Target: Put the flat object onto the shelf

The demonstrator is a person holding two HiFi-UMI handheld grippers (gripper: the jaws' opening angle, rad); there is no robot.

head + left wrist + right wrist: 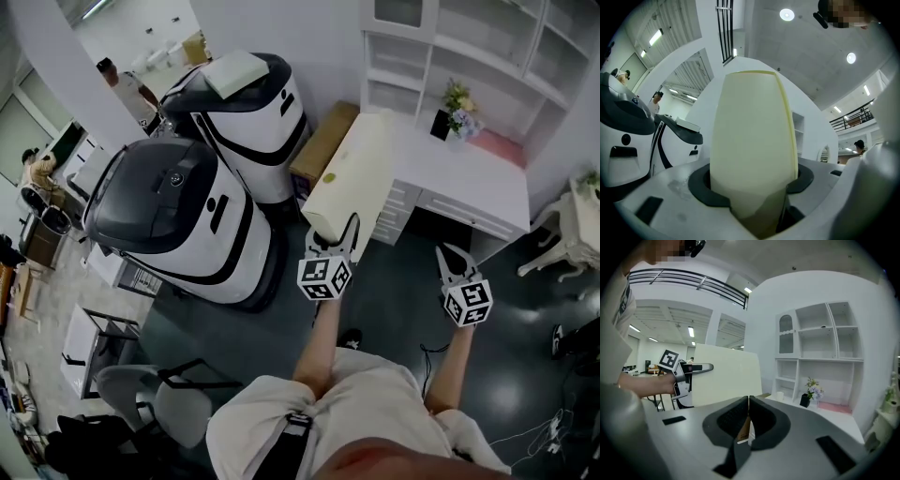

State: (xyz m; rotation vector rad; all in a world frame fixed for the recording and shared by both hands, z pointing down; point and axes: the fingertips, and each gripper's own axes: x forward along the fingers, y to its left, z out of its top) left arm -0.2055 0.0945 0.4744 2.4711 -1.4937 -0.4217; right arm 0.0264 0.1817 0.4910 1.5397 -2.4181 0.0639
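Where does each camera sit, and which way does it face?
Head view: on the person's head, facing steeply down; shows forearms, left gripper, right gripper, board.
Left gripper view: on that gripper, along its fingers, shut on the board.
Right gripper view: on that gripper, toward the shelf; fingers shut, empty.
Shared: head and right gripper views show board, shelf.

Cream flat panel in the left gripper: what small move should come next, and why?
Probably carry the cream panel forward and up toward the white shelf unit. The left gripper is clamped on its near end and the panel stands clear of the shelves, none of it resting there yet; the right gripper is shut and empty.
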